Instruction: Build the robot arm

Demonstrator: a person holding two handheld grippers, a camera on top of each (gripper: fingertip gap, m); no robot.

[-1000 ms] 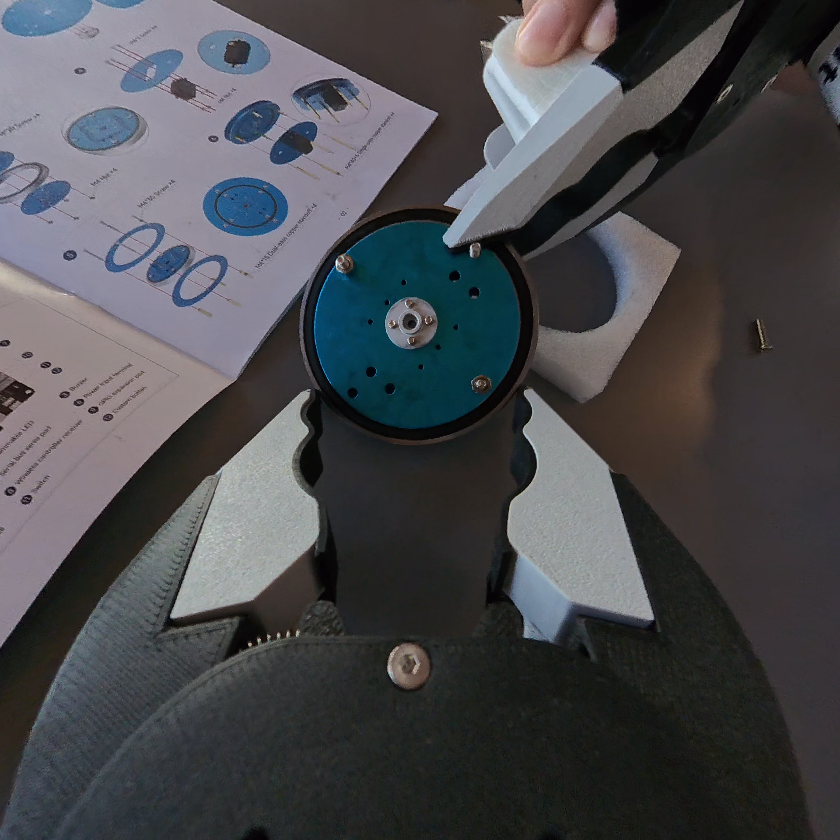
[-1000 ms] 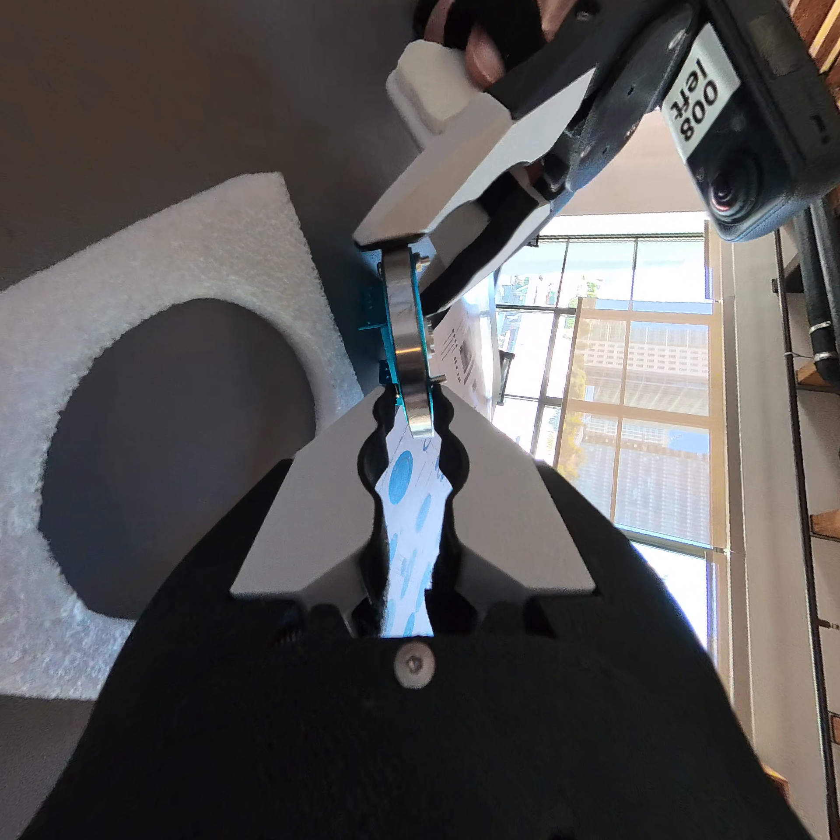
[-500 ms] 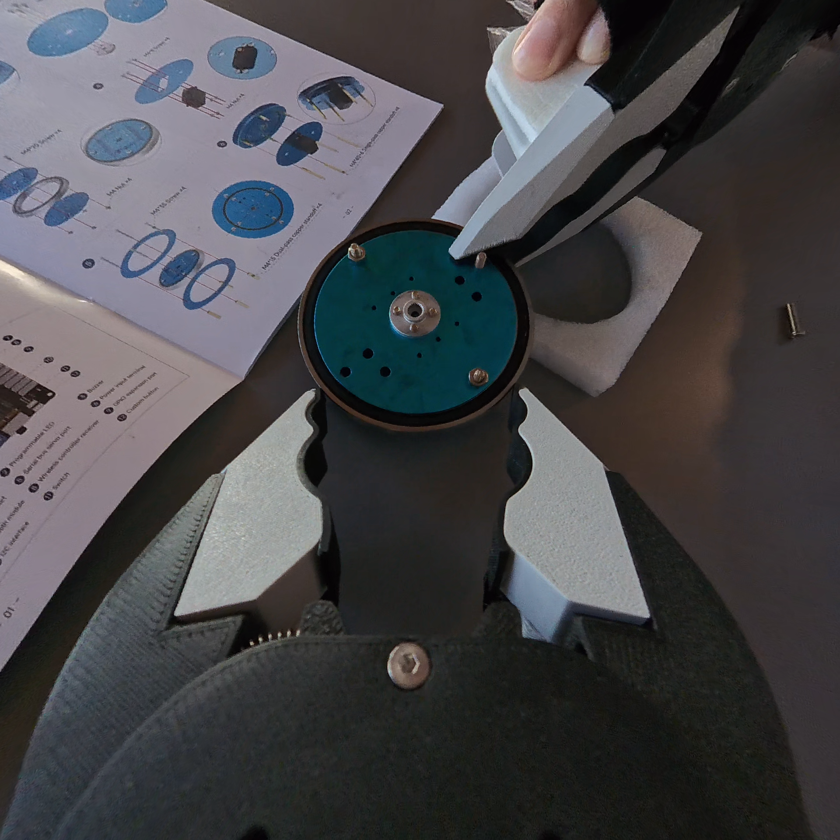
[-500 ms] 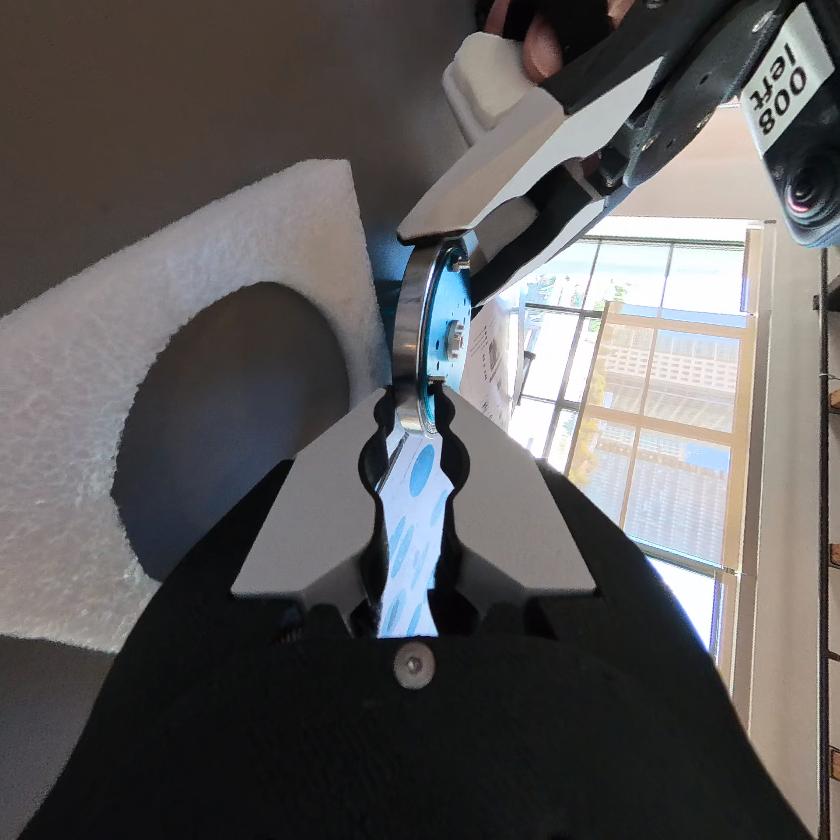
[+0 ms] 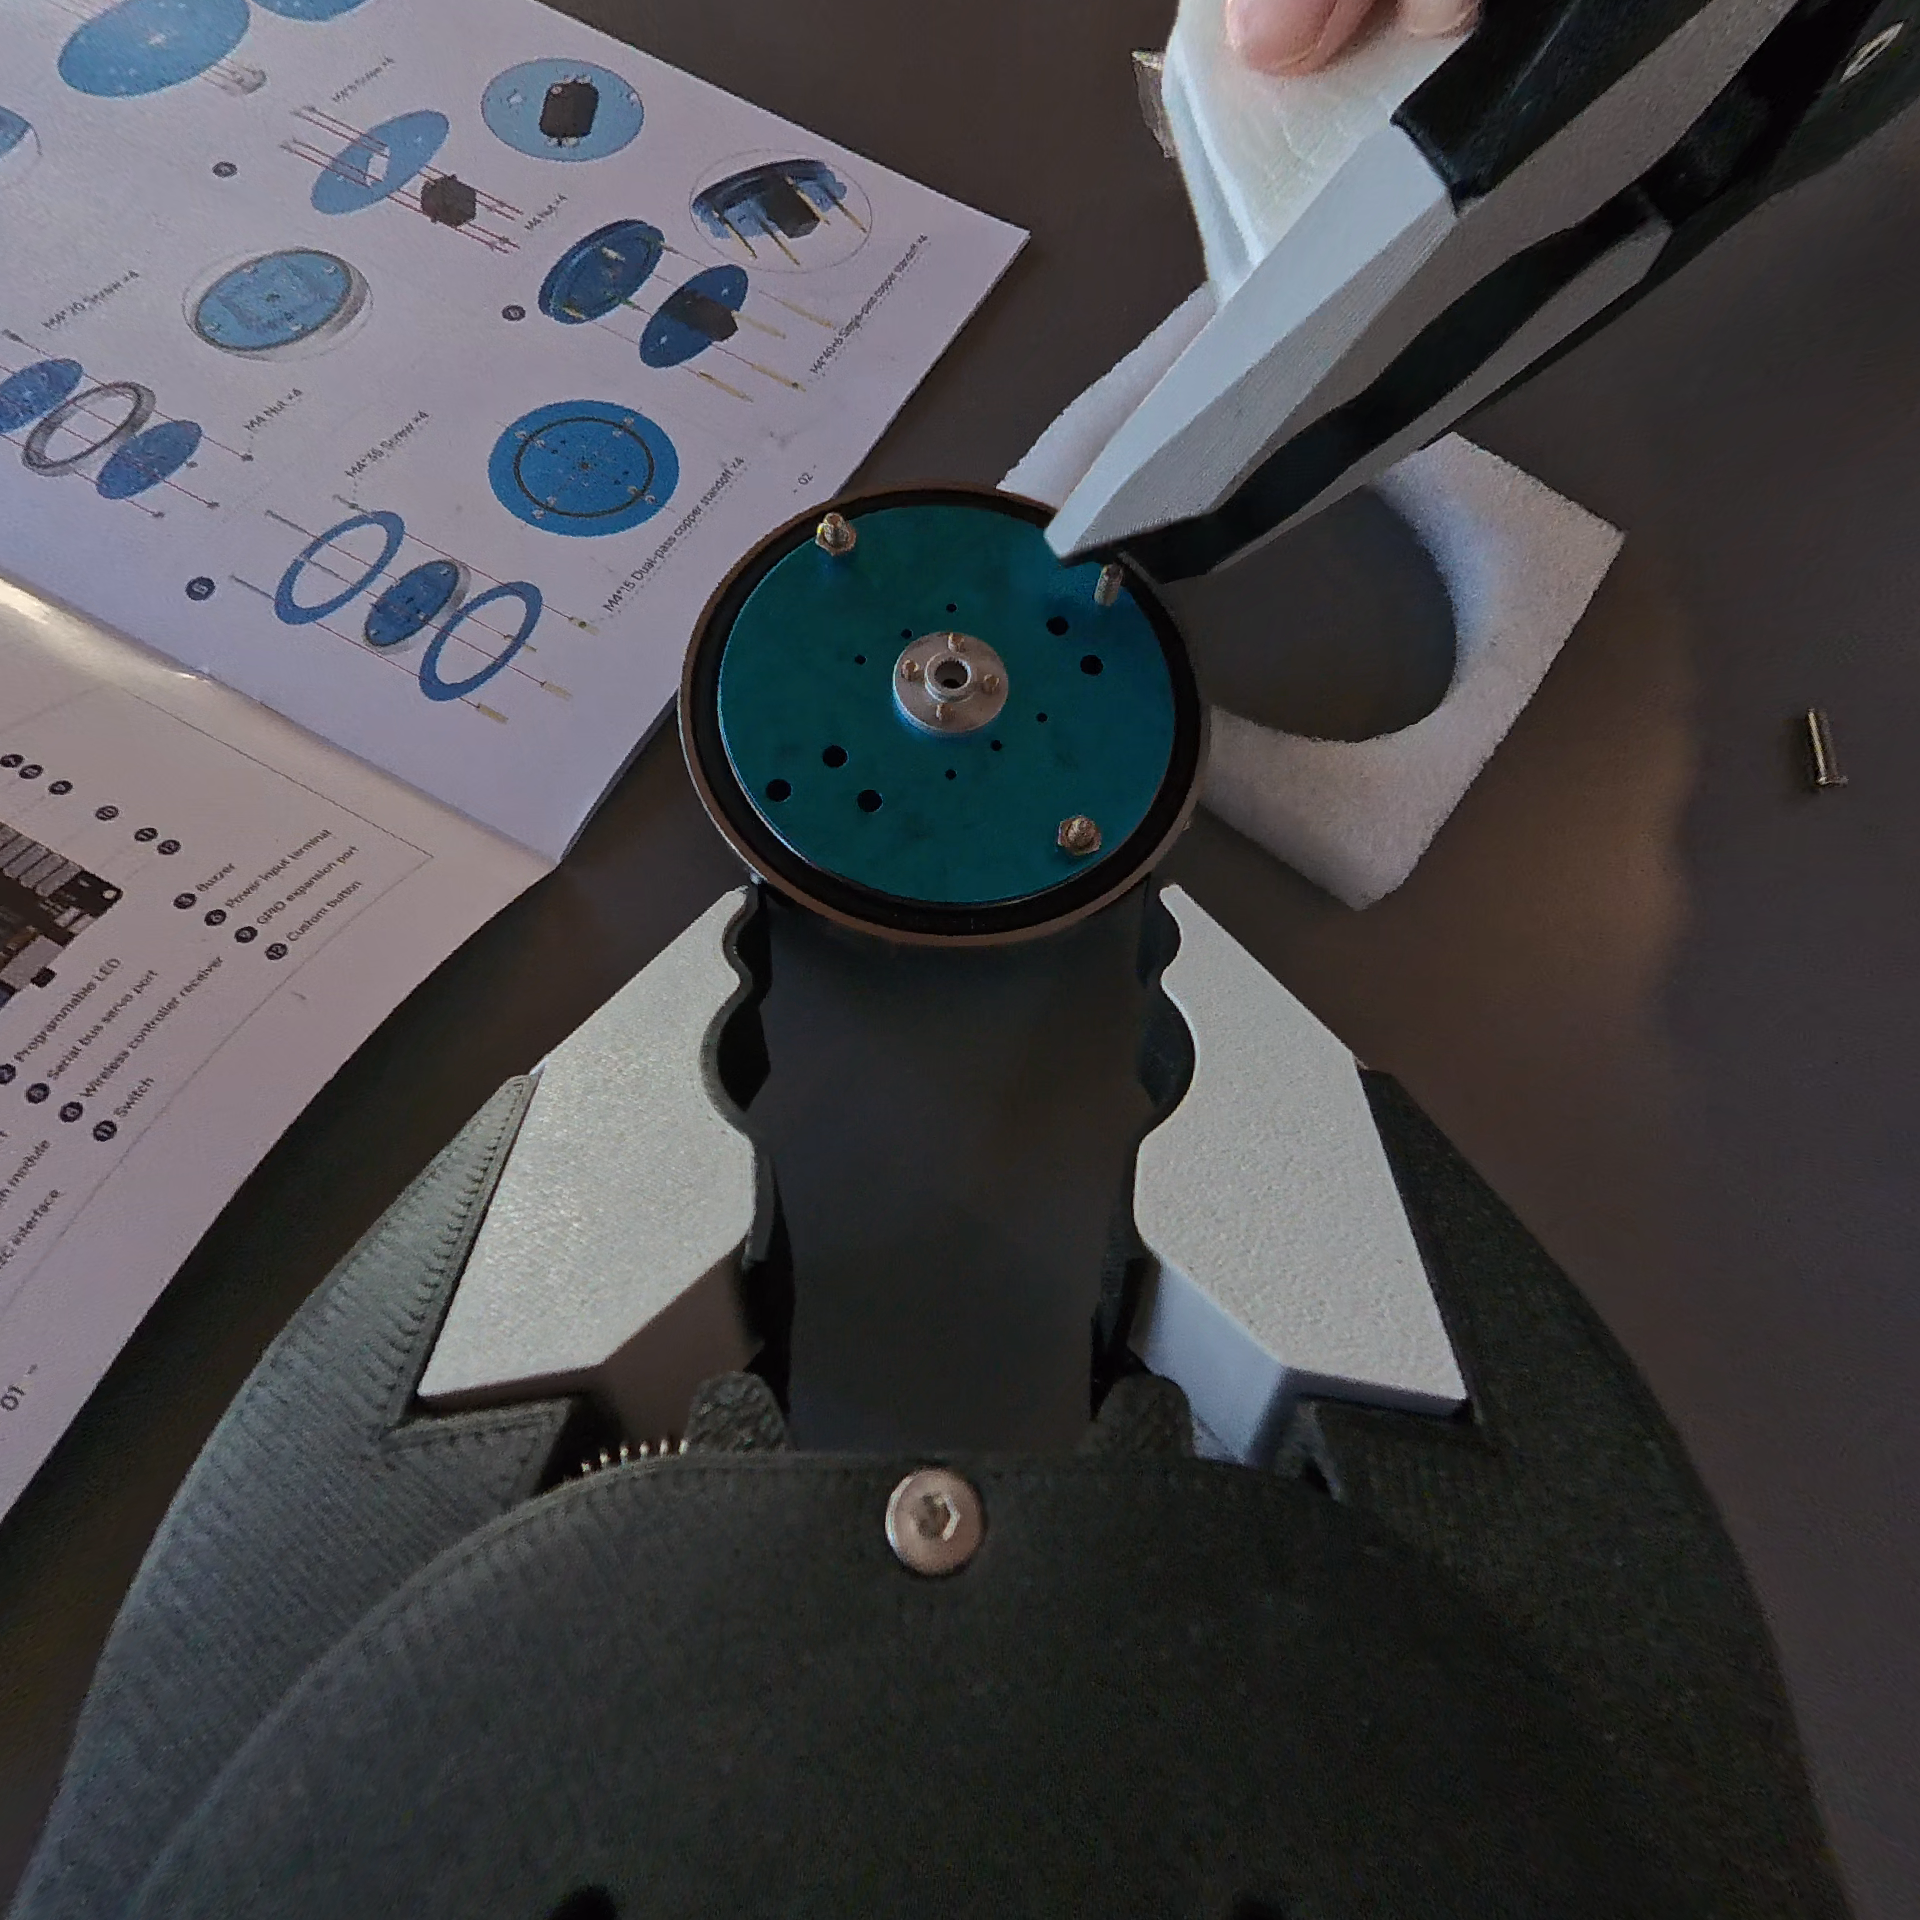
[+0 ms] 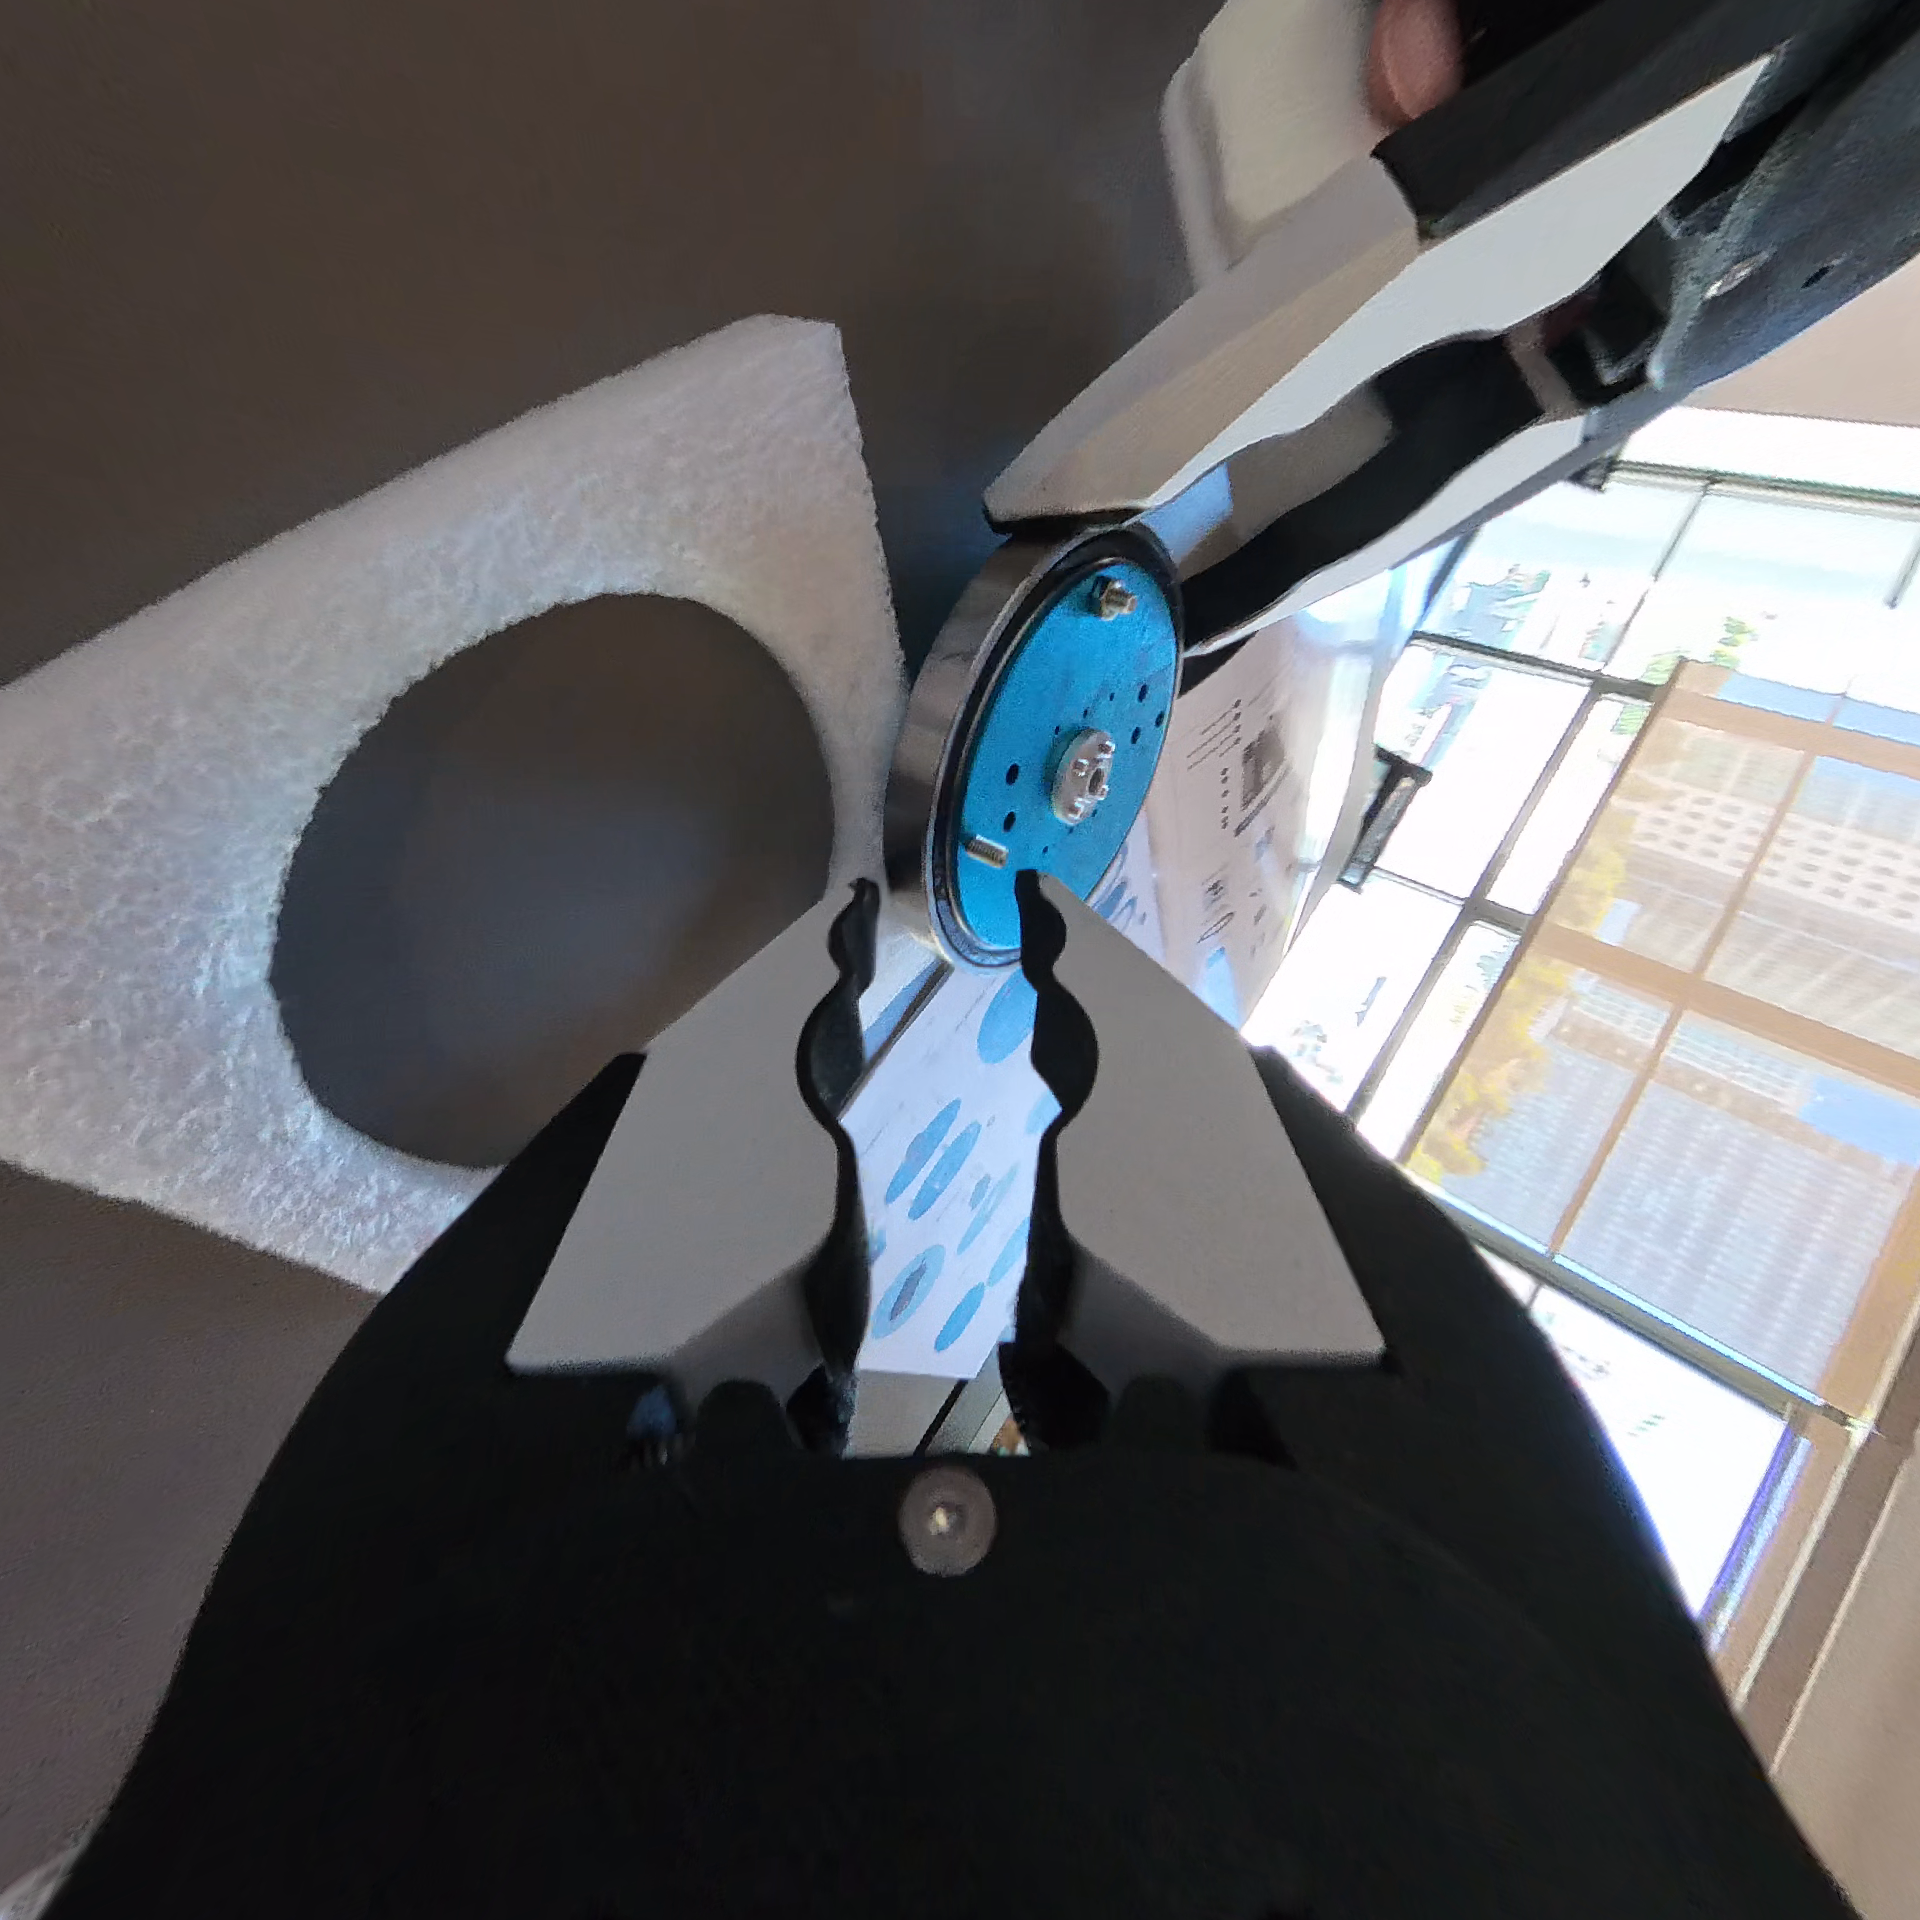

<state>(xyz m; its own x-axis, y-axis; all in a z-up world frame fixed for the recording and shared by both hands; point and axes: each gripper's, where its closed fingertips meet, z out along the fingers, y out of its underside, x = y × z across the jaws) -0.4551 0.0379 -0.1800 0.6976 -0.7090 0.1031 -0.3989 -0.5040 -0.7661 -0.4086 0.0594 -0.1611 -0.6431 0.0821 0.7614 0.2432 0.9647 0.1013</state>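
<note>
A round disc (image 5: pixel 935 748) with a blue perforated face, a silver centre hub and three brass standoffs sits in a dark metal ring. My left gripper (image 5: pixel 951 899) is shut on its lower rim, one fingertip at each side, and holds it above the dark table (image 5: pixel 1662 1143). My right gripper (image 5: pixel 1112 551) comes in from the upper right and pinches the disc's far edge, one finger on the blue face. In the right wrist view the disc (image 6: pixel 1049 748) stands tilted, its face showing. My right gripper (image 6: pixel 940 888) straddles its lower rim and the left gripper (image 6: pixel 1143 540) grips its top.
A white foam block (image 5: pixel 1351 831) with a round cut-out lies on the table behind the disc; it also shows in the right wrist view (image 6: pixel 156 831). An open instruction booklet (image 5: pixel 312 364) lies at the left. A loose screw (image 5: pixel 1820 748) lies at the right. Windows (image 6: pixel 1662 935) fill the background. The gap from one gripper's tips to the other's is roughly 7 cm. The left tips stand about 4 cm off the white foam block (image 5: pixel 1351 831).
In the right wrist view the disc has turned from edge-on to showing its blue face. Both grippers have kept their hold. The booklet and foam have shifted in the left wrist view.
</note>
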